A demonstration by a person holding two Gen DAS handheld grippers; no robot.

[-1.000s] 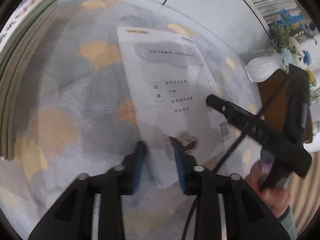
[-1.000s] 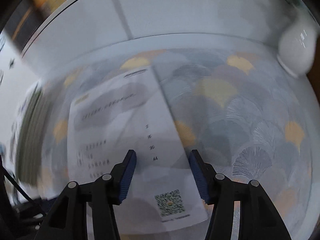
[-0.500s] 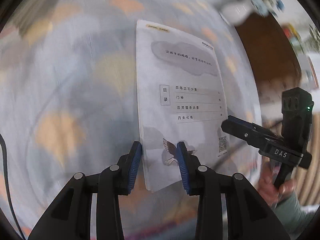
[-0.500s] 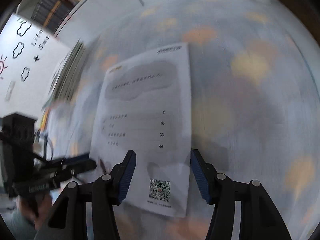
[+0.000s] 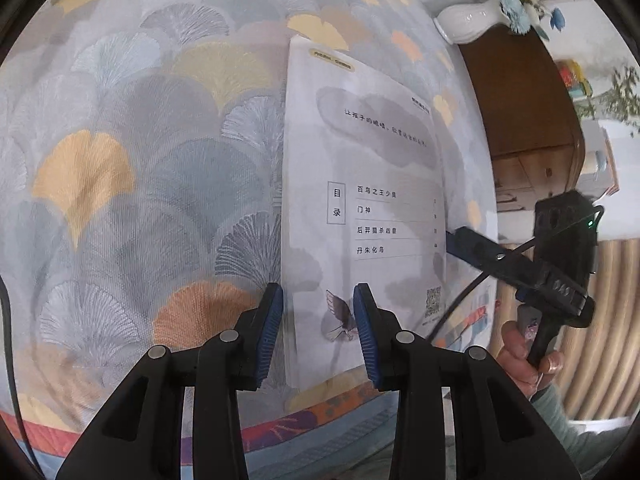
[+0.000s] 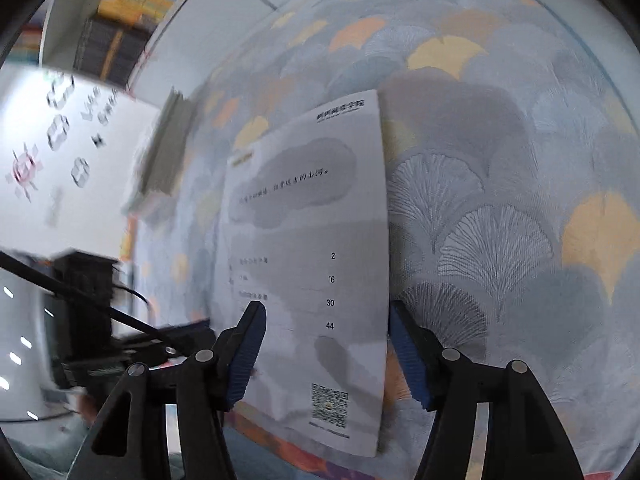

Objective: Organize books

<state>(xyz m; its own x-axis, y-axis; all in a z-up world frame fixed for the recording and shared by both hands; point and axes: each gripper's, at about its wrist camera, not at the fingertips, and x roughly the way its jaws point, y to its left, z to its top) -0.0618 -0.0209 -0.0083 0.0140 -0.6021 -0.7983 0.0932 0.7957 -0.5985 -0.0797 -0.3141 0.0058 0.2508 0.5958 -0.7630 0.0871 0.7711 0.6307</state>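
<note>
A thin white book (image 5: pixel 360 184) lies with its contents page up on the leaf-patterned tablecloth (image 5: pixel 140 168), its near end at the table's front edge. My left gripper (image 5: pixel 318 316) stands over the book's near left corner with a gap between its pads. One pad is beside the book's left edge, the other over the page. My right gripper (image 6: pixel 324 352) straddles the near right part of the book (image 6: pixel 312 240). Its jaws are opening and its pads stand apart on either side. In the left wrist view its finger (image 5: pixel 476 246) lies along the book's right edge.
A white vase with flowers (image 5: pixel 468 26) and a brown wooden cabinet (image 5: pixel 528 100) are beyond the table's right side. A blurred stack of books (image 6: pixel 168 152) stands at the back left, with a white board (image 6: pixel 60 152) beside it. A person's hand (image 5: pixel 520 356) holds the right gripper's handle.
Book and both grippers have come together across the cloth to the table's front edge. The stack of books has left the left wrist view. The right jaws have widened.
</note>
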